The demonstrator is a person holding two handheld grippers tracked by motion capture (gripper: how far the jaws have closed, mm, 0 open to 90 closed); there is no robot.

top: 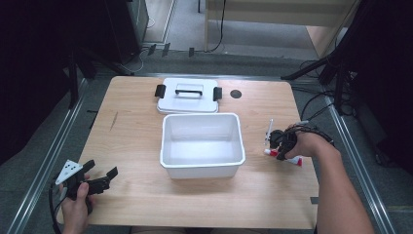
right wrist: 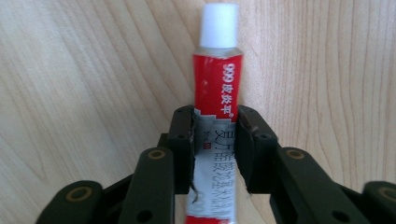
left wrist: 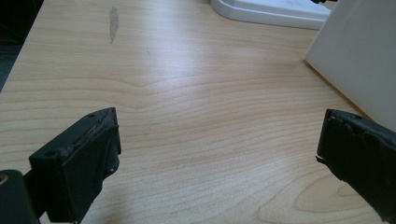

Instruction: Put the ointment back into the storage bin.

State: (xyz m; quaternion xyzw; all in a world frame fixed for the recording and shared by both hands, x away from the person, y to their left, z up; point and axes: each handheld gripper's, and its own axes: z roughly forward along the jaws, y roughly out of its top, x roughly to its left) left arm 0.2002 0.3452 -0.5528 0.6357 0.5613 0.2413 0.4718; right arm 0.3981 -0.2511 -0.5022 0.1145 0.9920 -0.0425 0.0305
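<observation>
Two grippers work over a wooden tabletop [top: 131,146] that carries a white bin [top: 202,145] at centre, with its lid [top: 188,95] lying flat just behind it. The right gripper [right wrist: 215,135] stands over a red-and-white tube [right wrist: 217,93] that lies flat on the tabletop to the right of the bin, well apart from it. In the right gripper view the tube's long axis runs straight along the line of the jaws, white cap [right wrist: 218,25] pointing away from the hand; the jaws straddle its middle, one on each side, and press against its flanks, so the tube appears gripped across its narrow width. A thin white stick [top: 269,130] lies just beyond the tube. The left gripper [top: 100,179] rests near the front left corner, jaws wide apart with nothing between them, the bin wall at the right of its own view. The right hand is much the nearer to the tube; the bin lies to that hand's left, so a lift and a leftward carry would probably follow.
</observation>
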